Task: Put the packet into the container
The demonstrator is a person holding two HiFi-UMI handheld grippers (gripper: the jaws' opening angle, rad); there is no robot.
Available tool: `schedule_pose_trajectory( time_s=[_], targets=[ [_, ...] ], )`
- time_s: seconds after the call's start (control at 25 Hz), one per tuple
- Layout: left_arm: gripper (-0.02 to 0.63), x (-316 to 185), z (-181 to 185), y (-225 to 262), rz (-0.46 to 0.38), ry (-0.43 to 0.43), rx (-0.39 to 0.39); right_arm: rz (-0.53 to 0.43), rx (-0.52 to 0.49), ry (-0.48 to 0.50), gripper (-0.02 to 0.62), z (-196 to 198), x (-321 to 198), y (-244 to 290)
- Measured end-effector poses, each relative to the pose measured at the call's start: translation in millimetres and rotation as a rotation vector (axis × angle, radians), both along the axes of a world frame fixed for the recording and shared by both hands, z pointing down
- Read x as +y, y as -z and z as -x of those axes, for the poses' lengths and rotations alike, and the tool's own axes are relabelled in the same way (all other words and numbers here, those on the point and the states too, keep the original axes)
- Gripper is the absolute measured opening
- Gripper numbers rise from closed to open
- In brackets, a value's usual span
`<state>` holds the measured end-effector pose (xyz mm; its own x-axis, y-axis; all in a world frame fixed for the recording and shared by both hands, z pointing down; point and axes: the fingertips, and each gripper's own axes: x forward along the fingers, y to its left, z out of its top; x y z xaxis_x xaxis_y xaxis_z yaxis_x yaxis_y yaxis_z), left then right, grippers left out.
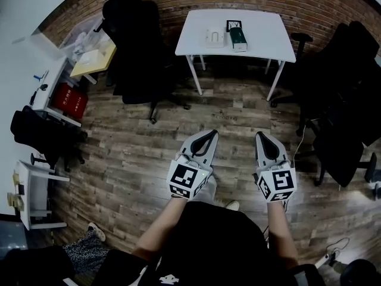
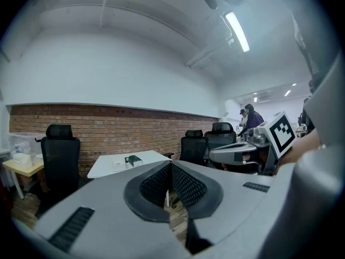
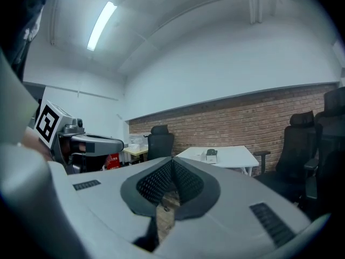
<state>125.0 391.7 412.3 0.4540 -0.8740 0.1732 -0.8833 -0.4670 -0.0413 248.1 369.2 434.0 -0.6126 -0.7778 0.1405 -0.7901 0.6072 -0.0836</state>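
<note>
A white table (image 1: 235, 31) stands far ahead by the brick wall. On it lie a dark green packet (image 1: 237, 39) and, just left of it, a shallow white container (image 1: 215, 38). Both grippers hang over the wooden floor, well short of the table. My left gripper (image 1: 212, 133) and right gripper (image 1: 262, 136) are shut, jaws touching at the tips with nothing between them. The left gripper view shows its shut jaws (image 2: 170, 163), with the packet (image 2: 133, 159) and container (image 2: 118, 165) small in the distance. Past its own shut jaws (image 3: 172, 159), the right gripper view shows the packet (image 3: 212, 154).
Black office chairs stand left (image 1: 136, 46) and right (image 1: 342, 94) of the table. A yellow-topped side table (image 1: 94, 61), a red box (image 1: 70, 100) and white desks line the left wall. A cable (image 1: 333, 249) lies on the floor at lower right. People stand far off (image 2: 250, 117).
</note>
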Motion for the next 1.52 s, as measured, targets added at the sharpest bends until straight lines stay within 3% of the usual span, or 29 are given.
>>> schedule_pose_trajectory(
  time_s=[0.48,0.96,1.08,1.24,1.52],
  targets=[
    [0.008,-135.9,87.8,-2.9,0.019,-0.008,0.055,0.024,0.040,-0.023,0.005,81.5,-129.4,2.4],
    [0.008,-222.7,181.0,-7.2,0.010,-0.013,0.074,0.005,0.042,-0.061,0.005,162.8,-214.3,8.5],
    [0.008,-235.9,187.3,-14.8,0.025,-0.020,0.083,-0.003,0.059,-0.065,0.005,169.8,-226.7,9.5],
    [0.008,-255.8,182.2,-17.6,-0.001,-0.054,0.014,0.001,0.062,-0.080,0.005,170.0,-245.5,5.4],
    [0.008,-307.3,180.5,-28.2,0.013,-0.058,0.025,-0.004,0.039,-0.096,0.005,170.6,-304.1,-2.9]
  ],
)
